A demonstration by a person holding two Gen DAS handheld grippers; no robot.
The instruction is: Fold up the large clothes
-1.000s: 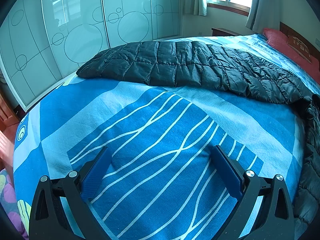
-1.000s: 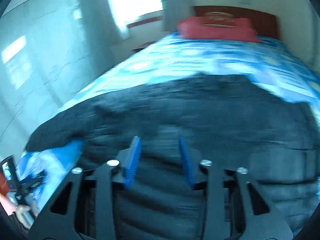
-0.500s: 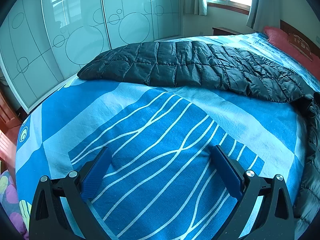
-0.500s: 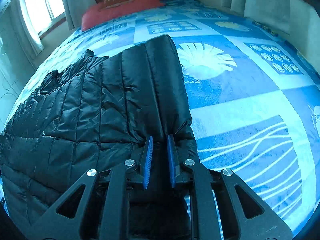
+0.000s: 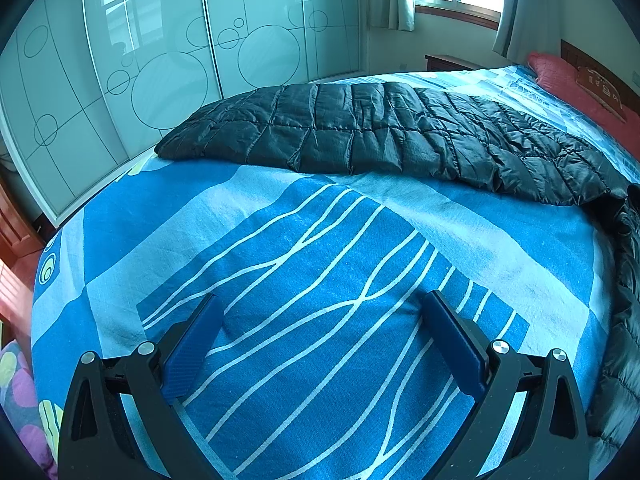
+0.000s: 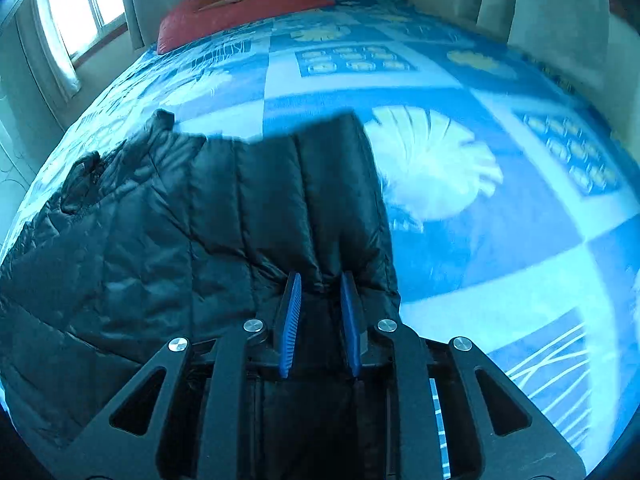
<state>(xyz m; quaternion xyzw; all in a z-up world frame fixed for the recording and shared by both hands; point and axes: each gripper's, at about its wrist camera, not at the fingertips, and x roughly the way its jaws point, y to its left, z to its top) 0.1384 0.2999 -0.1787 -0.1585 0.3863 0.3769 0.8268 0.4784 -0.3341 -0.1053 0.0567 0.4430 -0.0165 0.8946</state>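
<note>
the black quilted jacket [image 5: 380, 136] lies flat on the bed [image 5: 320, 280]. in the left wrist view its long axis runs across the upper half of the frame, from a rounded end at the upper left, near the wardrobe doors [image 5: 160, 60], to the right edge, where it bends and trails down the right side. in the right wrist view the jacket [image 6: 180, 220] fills the left and centre of the frame, with one padded strip running from the bottom centre up toward the red pillow [image 6: 240, 4] at the top.

the left gripper [image 5: 320, 312] hovers over the blue sheet with white wavy lines at the bottom of its frame. its blue fingers [image 5: 192, 340] stand wide apart, with only sheet showing between them, and they hold nothing.

the right gripper [image 6: 320, 280] sits at the bottom centre of its frame. its fingers [image 6: 290, 320] are close together with a bunched fold of the jacket between them; the jaws have just eased open a little, yet the fabric puckers at the tips and looks pinched.

no containers show in either view.
</note>
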